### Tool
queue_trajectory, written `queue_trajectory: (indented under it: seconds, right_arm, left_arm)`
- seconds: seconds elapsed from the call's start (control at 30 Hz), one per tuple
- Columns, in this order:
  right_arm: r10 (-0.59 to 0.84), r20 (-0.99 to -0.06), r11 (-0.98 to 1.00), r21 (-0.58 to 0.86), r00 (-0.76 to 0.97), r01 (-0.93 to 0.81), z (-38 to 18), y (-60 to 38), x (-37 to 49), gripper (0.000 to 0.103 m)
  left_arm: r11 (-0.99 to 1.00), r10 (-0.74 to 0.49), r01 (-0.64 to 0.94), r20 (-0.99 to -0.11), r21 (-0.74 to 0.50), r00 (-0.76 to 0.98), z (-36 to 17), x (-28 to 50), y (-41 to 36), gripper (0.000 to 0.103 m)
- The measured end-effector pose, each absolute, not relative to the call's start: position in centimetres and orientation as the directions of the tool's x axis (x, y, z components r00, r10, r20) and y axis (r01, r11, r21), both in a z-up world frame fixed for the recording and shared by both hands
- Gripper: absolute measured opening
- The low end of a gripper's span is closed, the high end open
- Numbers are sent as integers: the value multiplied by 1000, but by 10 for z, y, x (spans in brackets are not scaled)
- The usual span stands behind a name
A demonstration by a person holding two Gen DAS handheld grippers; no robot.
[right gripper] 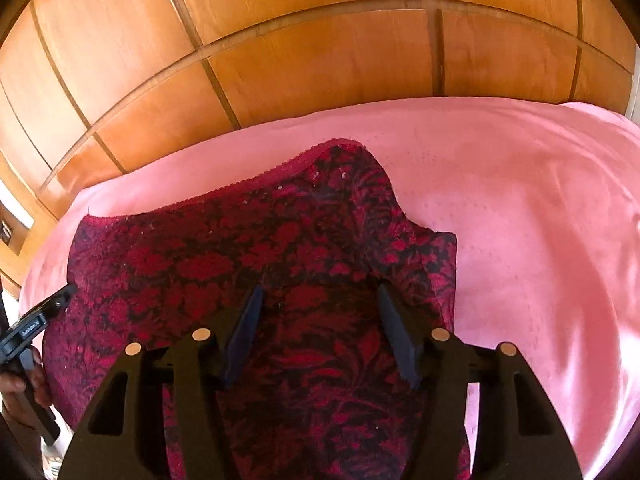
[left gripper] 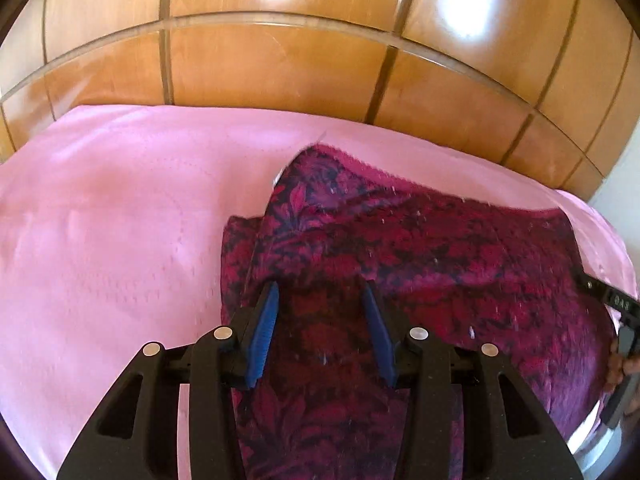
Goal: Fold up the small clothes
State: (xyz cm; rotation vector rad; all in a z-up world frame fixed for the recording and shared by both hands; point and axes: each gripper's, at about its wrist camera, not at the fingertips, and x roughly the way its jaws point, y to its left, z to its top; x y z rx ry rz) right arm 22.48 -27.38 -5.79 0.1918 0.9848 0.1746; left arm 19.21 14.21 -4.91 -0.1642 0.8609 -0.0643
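A dark red and black floral garment (left gripper: 400,248) lies partly folded on a pink sheet (left gripper: 120,220), its scalloped hem towards the wooden panels. My left gripper (left gripper: 320,286) hovers over the garment's left part, its blue pads apart and nothing pinched between them. In the right wrist view the same garment (right gripper: 200,264) spreads to the left, with a folded flap on its right side. My right gripper (right gripper: 321,290) stands open above that part, and the cloth shows between the fingers without being clamped.
Glossy wooden panels (left gripper: 280,72) rise just behind the sheet's far edge. Bare pink sheet (right gripper: 520,220) stretches to the right of the garment and also to its left. A hand (left gripper: 620,364) on the other tool's handle shows at the right edge, and another hand (right gripper: 24,384) at the left edge.
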Motion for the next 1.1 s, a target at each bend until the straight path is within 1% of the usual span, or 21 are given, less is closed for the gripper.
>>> queue_trajectory:
  seconds: [0.13,0.23,0.33,0.77,1.1]
  right_arm:
    - [232,-798,970,234,556,-68,-59,-278,222,59]
    - [238,-792,968,243,562,-67,-59,-279,221,59]
    - [237,-790,968,242,566,-68,-59,-281,218,59]
    - [236,-788,968,239,569,-70,-59,-280,217,60]
    - [236,-787,968,240,570,-69,-60,-280,217,60]
  left_arm:
    - [995,-52,-24,-728,-94,683,-30,180,128,44]
    - [999,-7,-17,-687,-29,727,-16,161,116,52]
    - [999,-6,-20,-666,-31,746,-6,151,116,55]
    - [999,-19,-4,-627,-36,779,11,144,119,55]
    - [999,-31,10,-665,-35,747,-5,165,123,55]
